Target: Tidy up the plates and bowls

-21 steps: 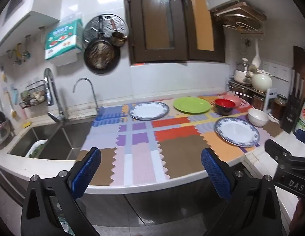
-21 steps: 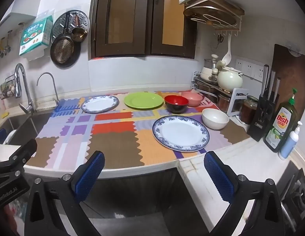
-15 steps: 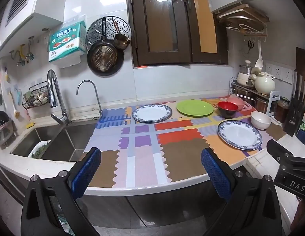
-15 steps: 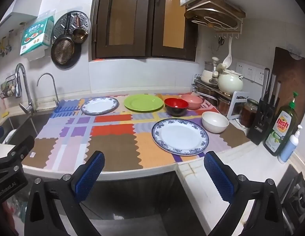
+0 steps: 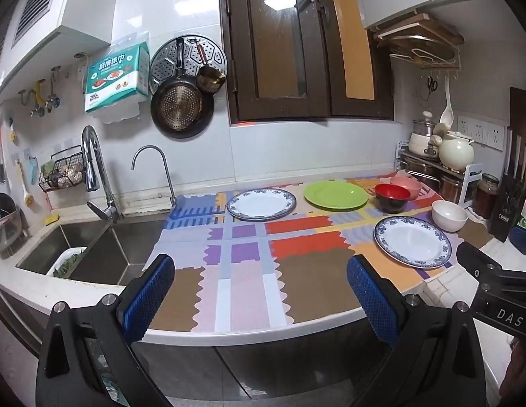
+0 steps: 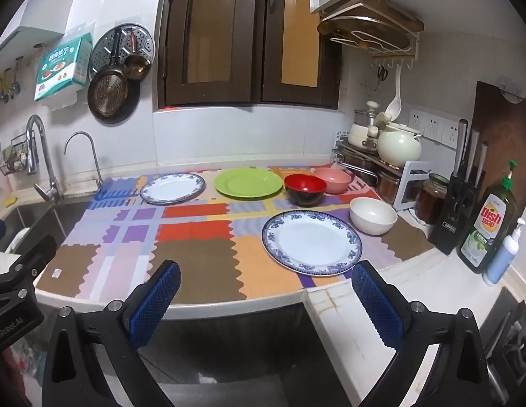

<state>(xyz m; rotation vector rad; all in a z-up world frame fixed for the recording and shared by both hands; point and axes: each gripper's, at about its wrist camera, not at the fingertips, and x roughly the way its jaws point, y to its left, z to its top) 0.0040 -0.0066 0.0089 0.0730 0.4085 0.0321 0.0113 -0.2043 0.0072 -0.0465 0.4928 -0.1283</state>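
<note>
Both grippers are hanging in front of the counter edge, tilted down a bit, and neither has anything in it: the left gripper (image 5: 259,291) has its blue-padded fingers (image 5: 149,295) spread as wide as they go with nothing between them, and the right gripper (image 6: 266,298) is the same story, jaws released and apart, just air and the counter lip between the pads. All the dishes are laid out on the colourful patchwork foam mat (image 6: 195,257) covering the white countertop (image 6: 415,281). Closest to the right gripper is a white round plate with a blue floral rim (image 6: 311,242), and just beside it toward the corner sits a plain white ceramic bowl (image 6: 373,215), not touching as far as I can tell. Further back there's a second blue-rimmed white plate (image 6: 172,187) over toward the sink side, then a flat lime-green plate (image 6: 248,182) next to it, then a glossy red bowl with a black outside (image 6: 304,188), and a pink bowl (image 6: 332,179) right behind that one, very close, maybe touching. The stainless steel sink (image 5: 103,247) with its chrome faucet (image 5: 93,169) is off to the left of the mat, and a green dish soap bottle (image 6: 490,220) stands in the far right corner by a black knife block (image 6: 456,210).
</note>
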